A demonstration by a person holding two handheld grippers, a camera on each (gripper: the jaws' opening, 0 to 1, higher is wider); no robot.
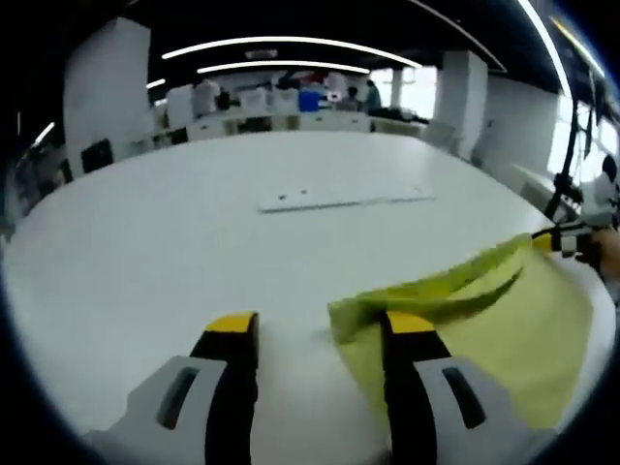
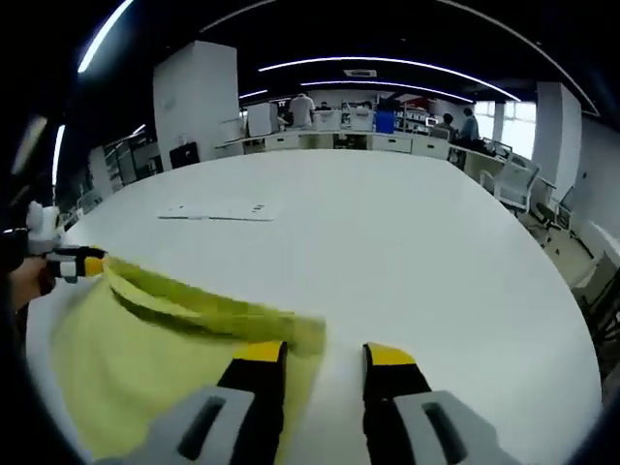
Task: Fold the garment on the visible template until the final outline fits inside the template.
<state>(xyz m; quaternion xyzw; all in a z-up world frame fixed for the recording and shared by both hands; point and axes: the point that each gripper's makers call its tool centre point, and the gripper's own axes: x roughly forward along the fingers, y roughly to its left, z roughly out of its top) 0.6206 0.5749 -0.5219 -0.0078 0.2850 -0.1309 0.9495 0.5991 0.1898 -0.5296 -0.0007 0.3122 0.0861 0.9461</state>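
Table (image 1: pixel 194 223) first — a broad white surface that runs back to a room of desks and seated people under long ceiling lights. On it lies the yellow-green garment (image 1: pixel 504 320), spread flat at the near edge with one border raised in a soft ridge; in the right gripper view the same garment (image 2: pixel 145 349) covers the lower left of the tabletop. Farther back on the table sits a thin white flat sheet (image 1: pixel 344 199), well apart from the cloth; whether it is the template I cannot tell.

Left gripper (image 1: pixel 315 334) has its yellow-tipped jaws wide apart, the right-hand jaw lying over the garment's near corner, nothing pinched between them. Right gripper (image 2: pixel 325 358) is likewise wide apart and empty, its left-hand jaw over the cloth's edge.

Each view also catches the other gripper's yellow tip at the garment's far corner — at the right edge in the left gripper view, by a hand (image 2: pixel 29 276) in the right gripper view.
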